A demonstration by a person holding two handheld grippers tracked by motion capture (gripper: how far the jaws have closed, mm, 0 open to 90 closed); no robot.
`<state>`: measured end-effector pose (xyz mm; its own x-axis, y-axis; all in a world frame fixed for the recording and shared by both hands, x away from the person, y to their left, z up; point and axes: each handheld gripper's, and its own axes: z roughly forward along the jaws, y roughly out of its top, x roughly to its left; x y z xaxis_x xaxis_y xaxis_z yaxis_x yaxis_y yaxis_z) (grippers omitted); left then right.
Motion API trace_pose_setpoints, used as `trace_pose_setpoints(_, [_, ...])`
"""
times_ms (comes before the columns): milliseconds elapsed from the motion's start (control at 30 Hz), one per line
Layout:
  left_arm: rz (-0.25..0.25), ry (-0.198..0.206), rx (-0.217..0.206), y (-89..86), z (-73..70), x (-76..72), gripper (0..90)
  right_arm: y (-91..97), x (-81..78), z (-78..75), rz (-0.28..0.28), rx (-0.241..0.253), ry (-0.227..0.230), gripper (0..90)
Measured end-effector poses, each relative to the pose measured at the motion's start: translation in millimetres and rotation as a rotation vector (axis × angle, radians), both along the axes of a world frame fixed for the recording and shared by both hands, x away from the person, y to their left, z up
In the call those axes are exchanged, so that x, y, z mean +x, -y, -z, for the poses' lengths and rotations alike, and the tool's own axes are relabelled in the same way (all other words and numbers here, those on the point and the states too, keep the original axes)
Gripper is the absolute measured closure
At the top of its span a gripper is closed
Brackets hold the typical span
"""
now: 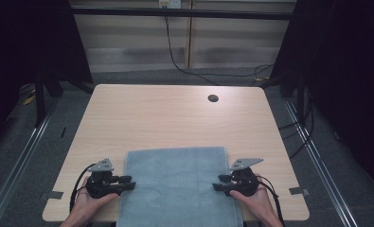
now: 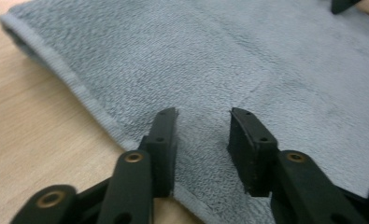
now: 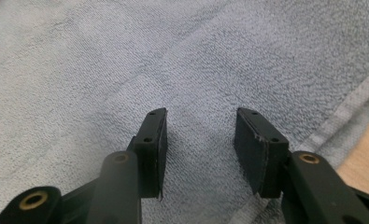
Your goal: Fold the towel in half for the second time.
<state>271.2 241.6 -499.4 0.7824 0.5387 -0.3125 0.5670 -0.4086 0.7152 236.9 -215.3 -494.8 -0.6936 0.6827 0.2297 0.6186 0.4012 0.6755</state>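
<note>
Pale wood table [image 1: 175,118] stands on grey floor between dark side frames and carries one grey-blue towel [image 1: 177,184], laid flat at the near edge with its front hanging over. One round cable hole [image 1: 213,98] sits near the far edge. Two grippers are present, one at each long side of the towel. Left gripper [image 1: 128,182]: jaws part-way open over the towel's left hem, clamping nothing. Right gripper [image 1: 221,182]: jaws part-way open over the right hem, clamping nothing.

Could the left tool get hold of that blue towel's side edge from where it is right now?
Probably yes: the left tool hangs open right over the towel hem, with nothing in between.
</note>
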Motion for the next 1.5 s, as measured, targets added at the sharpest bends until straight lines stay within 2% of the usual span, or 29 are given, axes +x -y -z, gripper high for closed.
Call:
trace_pose_setpoints(67, [-0.019, -0.001, -0.040, -2.6, -3.0, 7.4, 60.8, 0.7, 3.3, -2.1, -0.007, 0.017, 0.001, 54.9])
trace_pose_setpoints(133, [-0.058, 0.017, -0.078, -7.3, -10.1, 21.4, 58.9, 3.3, 10.4, -7.3, 0.008, 0.038, 0.009, 53.0])
trace_pose_setpoints(167, [-0.051, 0.026, -0.080, -8.9, -11.8, 26.3, 58.8, 5.0, 16.2, -11.1, 0.016, 0.044, 0.028, 51.9])
trace_pose_setpoints(200, [-0.062, 0.039, -0.063, -10.7, -13.5, 32.8, 58.6, 5.8, 19.6, -13.8, 0.028, 0.044, 0.039, 51.7])
trace_pose_setpoints(233, [-0.099, 0.050, -0.052, -12.7, -14.5, 39.6, 58.2, 7.9, 24.7, -16.8, 0.037, 0.052, 0.052, 51.2])
trace_pose_setpoints(267, [-0.115, 0.040, -0.063, -14.3, -14.8, 45.9, 57.7, 9.6, 30.3, -19.3, 0.048, 0.064, 0.056, 50.3])
trace_pose_setpoints(333, [-0.111, 0.049, -0.067, -16.8, -13.8, 57.9, 56.5, 12.7, 42.6, -21.6, 0.067, 0.055, 0.072, 49.4])
trace_pose_setpoints(400, [-0.131, 0.018, -0.057, -18.5, -13.2, 69.3, 54.7, 15.6, 55.2, -22.0, 0.088, 0.052, 0.071, 48.0])
trace_pose_setpoints(467, [-0.134, 0.038, -0.065, -20.2, -13.9, 75.2, 52.3, 18.5, 66.9, -20.9, 0.102, 0.033, 0.079, 46.5])
trace_pose_setpoints(533, [-0.143, 0.056, -0.070, -23.6, -11.9, 80.7, 51.3, 21.6, 77.9, -18.7, 0.116, 0.041, 0.078, 45.7])
trace_pose_setpoints(567, [-0.164, 0.040, -0.060, -25.3, -10.1, 83.1, 51.2, 22.8, 82.9, -17.7, 0.127, 0.040, 0.076, 44.7])
trace_pose_setpoints(667, [-0.160, 0.021, -0.020, -26.0, -6.9, 91.8, 48.6, 26.7, 96.1, -13.5, 0.152, 0.045, 0.071, 41.9])
trace_pose_setpoints(700, [-0.167, 0.021, -0.026, -24.9, -6.9, 94.5, 47.1, 27.7, 100.1, -11.8, 0.153, 0.049, 0.066, 41.9])
trace_pose_setpoints(767, [-0.175, 0.029, -0.053, -23.9, -5.5, 98.2, 45.6, 28.4, 105.6, -9.9, 0.161, 0.043, 0.050, 39.5])
trace_pose_setpoints(800, [-0.172, 0.027, -0.038, -22.6, -3.5, 99.0, 44.6, 28.3, 107.4, -9.7, 0.166, 0.041, 0.049, 39.1])
trace_pose_setpoints(833, [-0.177, 0.025, -0.003, -22.3, -1.2, 99.2, 44.3, 28.5, 109.2, -9.8, 0.159, 0.046, 0.044, 39.1])
trace_pose_setpoints(867, [-0.181, 0.012, 0.007, -23.1, 1.4, 99.7, 44.1, 28.4, 111.3, -10.3, 0.154, 0.042, 0.048, 38.9])
trace_pose_setpoints(933, [-0.177, -0.005, -0.011, -23.5, 3.5, 100.3, 43.0, 28.3, 116.1, -11.7, 0.144, 0.066, 0.044, 40.6])
trace_pose_setpoints(1000, [-0.164, 0.004, -0.016, -22.1, 3.1, 99.9, 42.8, 25.7, 118.5, -10.9, 0.128, 0.081, 0.037, 41.4])
trace_pose_setpoints(1100, [-0.155, 0.000, -0.018, -19.8, 5.3, 100.5, 42.8, 20.4, 118.4, -3.3, 0.091, 0.050, 0.009, 44.4])
trace_pose_setpoints(1133, [-0.156, 0.001, -0.014, -18.9, 6.0, 100.5, 42.8, 19.9, 118.4, -1.6, 0.095, 0.040, 0.004, 45.1])
trace_pose_setpoints(1200, [-0.147, 0.000, -0.017, -16.6, 8.2, 100.9, 42.8, 22.8, 118.2, 0.1, 0.102, 0.059, 0.003, 46.6])
trace_pose_setpoints(1267, [-0.140, -0.003, -0.027, -15.4, 8.8, 101.0, 42.6, 25.8, 116.9, 1.8, 0.104, 0.054, -0.003, 48.9])
trace_pose_setpoints(1333, [-0.132, 0.009, -0.022, -14.0, 9.1, 100.6, 42.5, 28.5, 114.7, 4.4, 0.098, 0.044, -0.012, 51.2])
trace_pose_setpoints(1400, [-0.131, 0.013, -0.036, -12.4, 10.6, 101.2, 42.5, 30.6, 113.2, 7.3, 0.106, 0.037, -0.015, 55.0])
trace_pose_setpoints(1500, [-0.099, 0.041, -0.008, -7.4, 9.9, 98.5, 42.9, 30.6, 111.8, 8.7, 0.103, 0.046, -0.024, 60.2])
